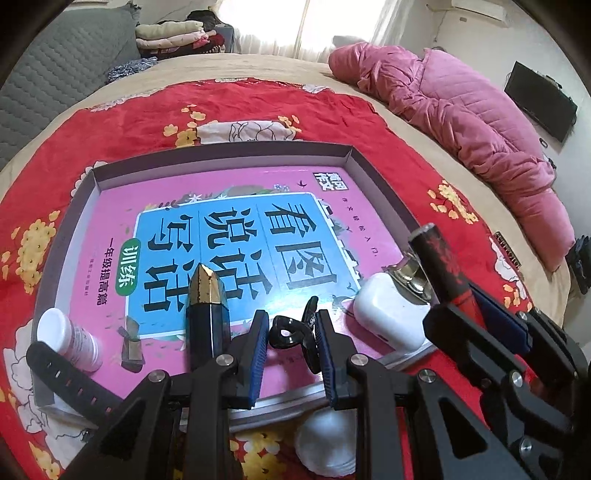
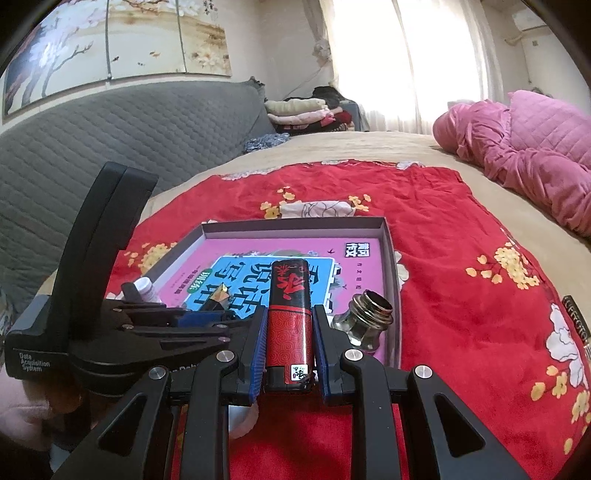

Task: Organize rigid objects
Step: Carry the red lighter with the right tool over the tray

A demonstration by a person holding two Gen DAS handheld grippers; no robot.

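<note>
Black hair clip [image 1: 291, 328] pinched between my left jaws, over the tray's [image 1: 221, 155] near edge. Red-and-black lighter [image 2: 290, 314] clamped upright in my right jaws; glass bottle [image 2: 365, 321] just right of them.

Red floral cloth [image 1: 369, 122] on bed — pink quilt [image 1: 461, 122] heaped right, folded clothes [image 1: 173, 35] behind.

Both fisheye views sit close above a bed, each looking forward and down along its own gripper's fingers, which fill the bottom of the frame. The left wrist view tilts steeply onto the shallow box [image 1: 349, 155], which fills mid-frame. The right wrist view looks flatter and from farther back, with the box [image 2: 384, 229] mid-frame. Both share the box, the red cloth [image 1: 258, 99] [image 2: 443, 221] and the bright window at the top.
</note>
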